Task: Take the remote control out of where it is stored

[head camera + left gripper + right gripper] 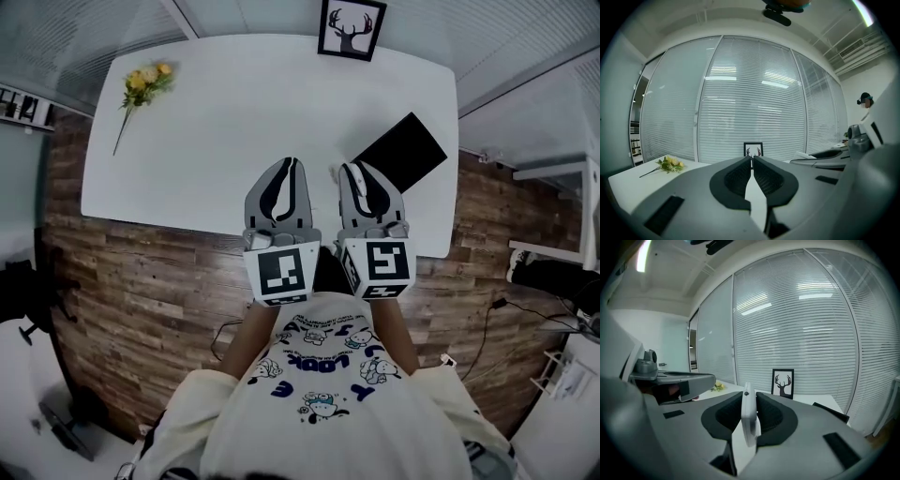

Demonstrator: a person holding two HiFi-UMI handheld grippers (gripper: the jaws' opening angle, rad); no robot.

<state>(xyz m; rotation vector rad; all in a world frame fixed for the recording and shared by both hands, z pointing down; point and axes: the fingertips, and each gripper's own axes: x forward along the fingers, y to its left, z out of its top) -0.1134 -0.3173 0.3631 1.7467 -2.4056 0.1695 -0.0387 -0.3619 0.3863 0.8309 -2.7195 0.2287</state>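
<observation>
Standing on edge, the slim white plastic remote control (748,423), a small dark dot near its tip, is clamped between the right gripper's (356,171) black pads, above the white table (234,122). The left gripper (752,160) is pressed together on nothing.
</observation>
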